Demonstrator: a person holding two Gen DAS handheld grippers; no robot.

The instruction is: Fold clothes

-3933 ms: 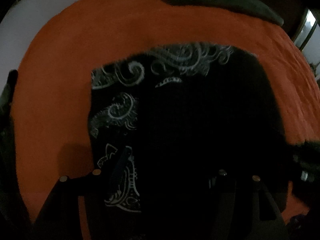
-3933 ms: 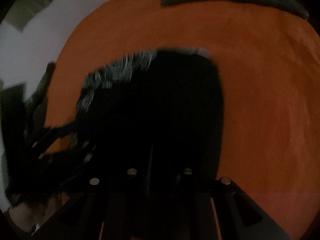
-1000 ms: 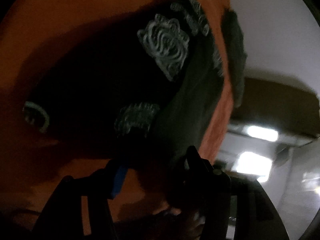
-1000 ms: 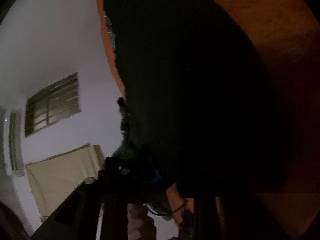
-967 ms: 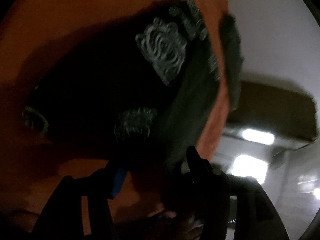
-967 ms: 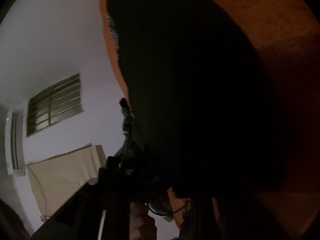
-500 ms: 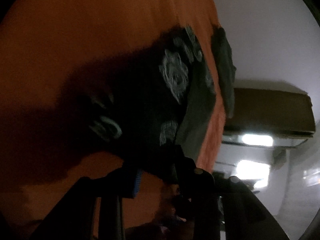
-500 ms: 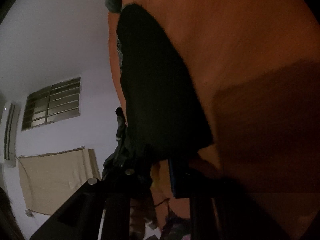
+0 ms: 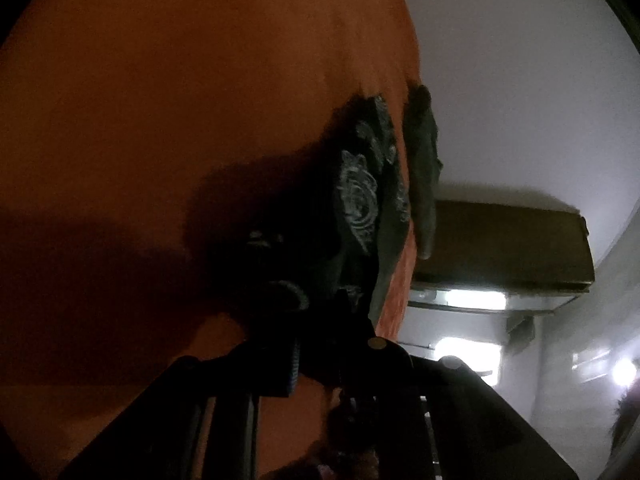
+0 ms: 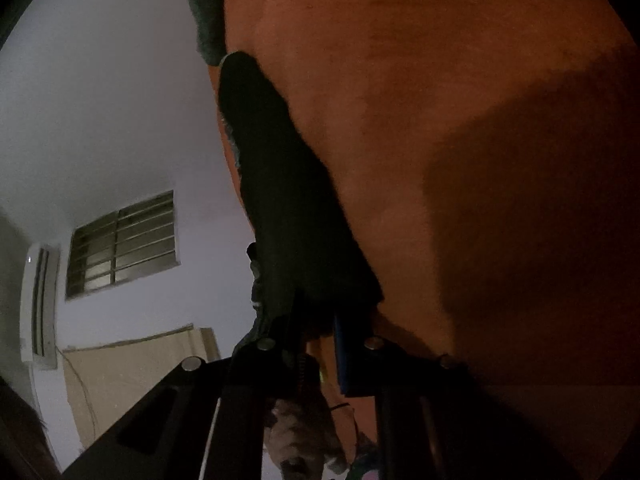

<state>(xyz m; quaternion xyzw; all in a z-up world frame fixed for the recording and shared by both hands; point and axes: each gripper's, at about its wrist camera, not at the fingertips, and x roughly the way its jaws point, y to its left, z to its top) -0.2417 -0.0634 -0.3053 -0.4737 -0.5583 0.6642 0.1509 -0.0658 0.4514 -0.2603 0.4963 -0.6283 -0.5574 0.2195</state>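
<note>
A black garment with a pale swirl print point(image 9: 320, 220) lies on an orange bedspread point(image 9: 160, 120). Both views are rolled on their side. In the left wrist view, one bunched end of the garment runs down between the fingers of my left gripper point(image 9: 332, 344). Its jaws are closing and pinch the cloth. In the right wrist view the garment point(image 10: 288, 184) shows as a long dark strip, seen nearly edge-on. Its near end is caught in my right gripper point(image 10: 320, 332), which is shut on it.
A second dark grey-green garment point(image 9: 422, 168) lies at the bedspread's far edge, also seen as point(image 10: 208, 8). Beyond the bed are pale walls, a brown cabinet point(image 9: 500, 244), a barred window point(image 10: 124, 240) and a wall unit point(image 10: 40, 308). A hand point(image 10: 304, 432) shows below the right gripper.
The left jaws have narrowed onto the cloth. Both grippers have swung across the bed, so the garment now looks narrower and more edge-on, with more bare orange bedspread in view.
</note>
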